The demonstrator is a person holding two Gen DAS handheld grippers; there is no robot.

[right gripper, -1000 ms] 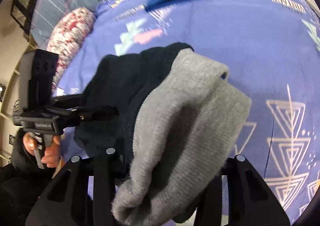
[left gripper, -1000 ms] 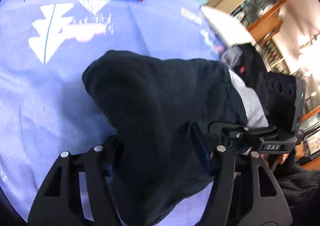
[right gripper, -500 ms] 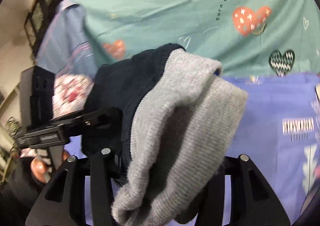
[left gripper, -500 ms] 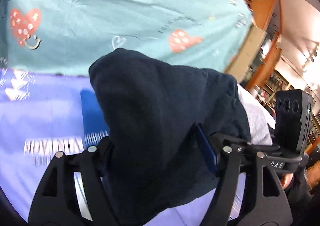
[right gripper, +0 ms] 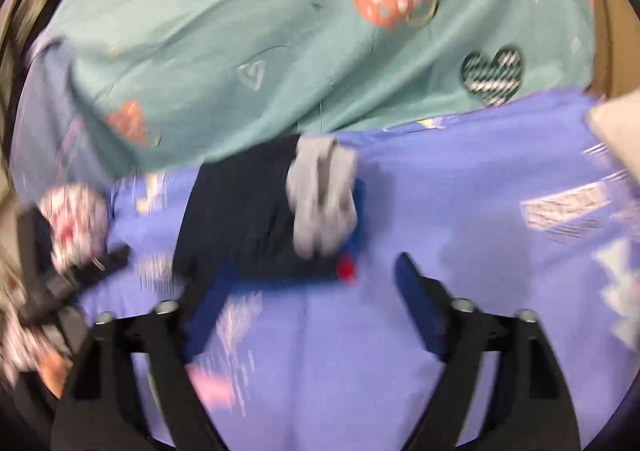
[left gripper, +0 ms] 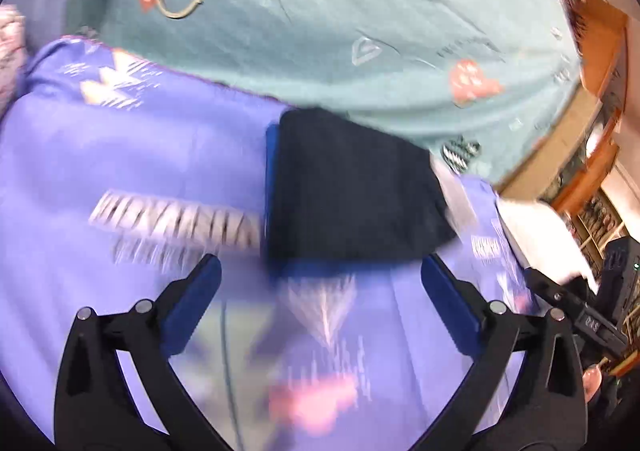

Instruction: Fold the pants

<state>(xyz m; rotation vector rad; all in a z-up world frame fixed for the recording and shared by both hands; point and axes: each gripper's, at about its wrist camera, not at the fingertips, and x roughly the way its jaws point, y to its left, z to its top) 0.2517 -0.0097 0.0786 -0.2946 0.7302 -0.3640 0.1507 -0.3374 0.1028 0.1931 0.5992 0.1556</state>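
Observation:
The folded dark navy pants (left gripper: 352,195) lie on top of a folded blue garment (left gripper: 273,155) on the purple patterned bedspread (left gripper: 120,171), by the teal blanket. In the right wrist view the pants (right gripper: 240,219) show a grey waistband (right gripper: 322,195) on their right end, with the blue and red garment (right gripper: 346,267) under them. My left gripper (left gripper: 320,291) is open and empty, just in front of the pile. My right gripper (right gripper: 314,287) is open and empty, also just short of the pile. Both views are motion-blurred.
A teal blanket with hearts (left gripper: 340,31) lies behind the pile. A floral pillow (right gripper: 74,219) sits at the left and a white pillow (left gripper: 536,235) at the right. Wooden shelves (left gripper: 600,131) stand at far right.
Both grippers carried the folded pants forward, set them on the blue folded garment, opened and pulled back. The pants now lie free on the pile.

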